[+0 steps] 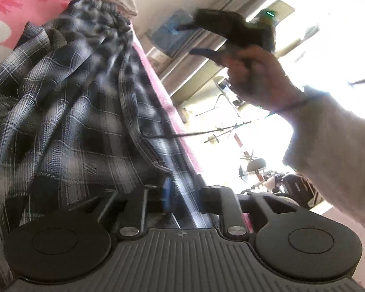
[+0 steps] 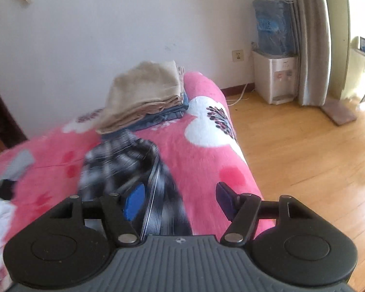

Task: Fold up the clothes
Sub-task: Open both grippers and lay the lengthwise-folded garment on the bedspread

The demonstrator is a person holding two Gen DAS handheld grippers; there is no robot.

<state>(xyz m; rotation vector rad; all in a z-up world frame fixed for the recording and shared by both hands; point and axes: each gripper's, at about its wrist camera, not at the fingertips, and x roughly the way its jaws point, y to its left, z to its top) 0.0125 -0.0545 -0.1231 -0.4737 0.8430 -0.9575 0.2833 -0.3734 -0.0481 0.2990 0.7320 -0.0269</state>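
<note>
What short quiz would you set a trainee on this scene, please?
1. True or false: the plaid garment lies on top of the stack.
2. What tops the stack? A) beige cloth B) blue cloth C) white cloth
3. Are the right gripper's jaws open or shut?
Key: 1. False, it lies crumpled on the blanket. 2. A. 3. Open.
</note>
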